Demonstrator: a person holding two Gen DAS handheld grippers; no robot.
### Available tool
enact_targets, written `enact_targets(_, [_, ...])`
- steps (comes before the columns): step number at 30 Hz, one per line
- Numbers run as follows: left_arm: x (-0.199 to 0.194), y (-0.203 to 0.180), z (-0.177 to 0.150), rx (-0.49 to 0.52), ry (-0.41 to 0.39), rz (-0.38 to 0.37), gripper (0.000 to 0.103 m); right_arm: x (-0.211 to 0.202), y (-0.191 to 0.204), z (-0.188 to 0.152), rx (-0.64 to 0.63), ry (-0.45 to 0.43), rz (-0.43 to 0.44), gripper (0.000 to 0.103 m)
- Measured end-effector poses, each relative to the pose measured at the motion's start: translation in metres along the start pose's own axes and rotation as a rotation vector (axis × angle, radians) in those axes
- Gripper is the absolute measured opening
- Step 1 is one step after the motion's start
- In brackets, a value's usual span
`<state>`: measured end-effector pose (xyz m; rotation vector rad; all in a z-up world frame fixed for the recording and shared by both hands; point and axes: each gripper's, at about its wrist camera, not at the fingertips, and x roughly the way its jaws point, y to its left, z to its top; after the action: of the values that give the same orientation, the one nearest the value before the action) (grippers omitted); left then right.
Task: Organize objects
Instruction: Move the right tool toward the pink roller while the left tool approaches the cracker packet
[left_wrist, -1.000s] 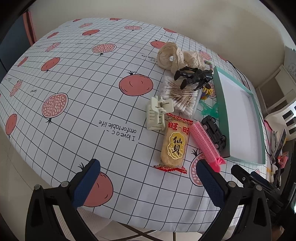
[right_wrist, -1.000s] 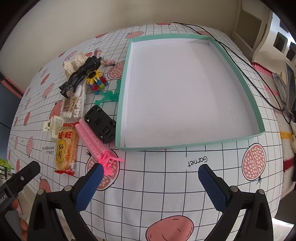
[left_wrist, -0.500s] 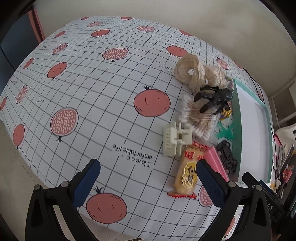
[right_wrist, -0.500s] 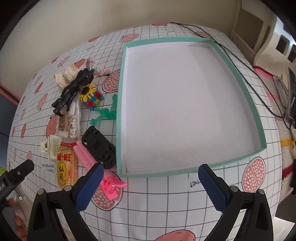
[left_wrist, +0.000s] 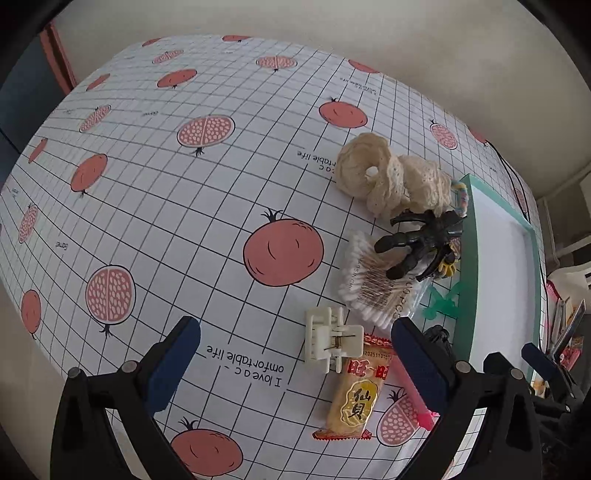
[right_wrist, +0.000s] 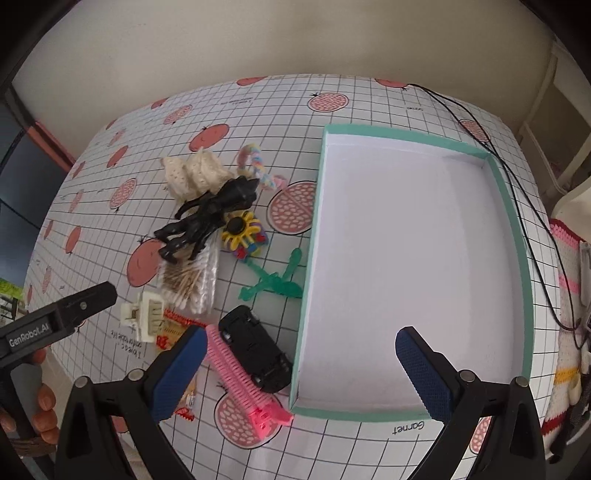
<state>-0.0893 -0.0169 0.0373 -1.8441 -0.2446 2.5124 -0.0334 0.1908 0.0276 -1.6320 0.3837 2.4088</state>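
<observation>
Beside tray (right_wrist: 308, 236), clutter: toy car (right_wrist: 256, 349), comb (right_wrist: 236, 371).

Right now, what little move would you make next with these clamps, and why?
Probably ease the open right gripper down onto the black toy car, since it lies closest beside the green-rimmed box, which holds nothing yet, while the left gripper also hangs open.

A plain cream wall (right_wrist: 258, 40) rises behind the tabletop (left_wrist: 177, 206), which wears a white grid cloth printed with pink pomegranates. Soft, even light falls over it. At the right stands pale shelving (right_wrist: 565, 122), and at the left edge a dark panel with a reddish frame (left_wrist: 55, 55).
</observation>
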Motion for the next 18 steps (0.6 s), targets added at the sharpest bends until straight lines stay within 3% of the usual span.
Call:
enact_targets(4, [-0.011,-0.008,-0.019,0.044,-0.031,-0.002,0.103,-0.004,0.019,-0.023,-0.069,-0.008,0.029,0.103])
enact_targets(8, [-0.004,-0.001,-0.036,0.005,-0.001,-0.069,0.101,-0.003,0.032,-0.038,-0.138,0.003,0.059,0.103])
enact_targets(12, [0.011,-0.005,-0.044,0.003,0.048,-0.08,0.096,0.004,0.035,-0.044,-0.162,0.03,0.085,0.096])
enact_targets(16, [0.018,-0.01,-0.049,0.029,0.071,-0.081,0.096,0.011,0.037,-0.046,-0.159,0.057,0.127,0.082])
enact_targets(18, [0.021,-0.011,-0.05,0.02,0.095,-0.111,0.086,0.013,0.038,-0.046,-0.17,0.07,0.145,0.078])
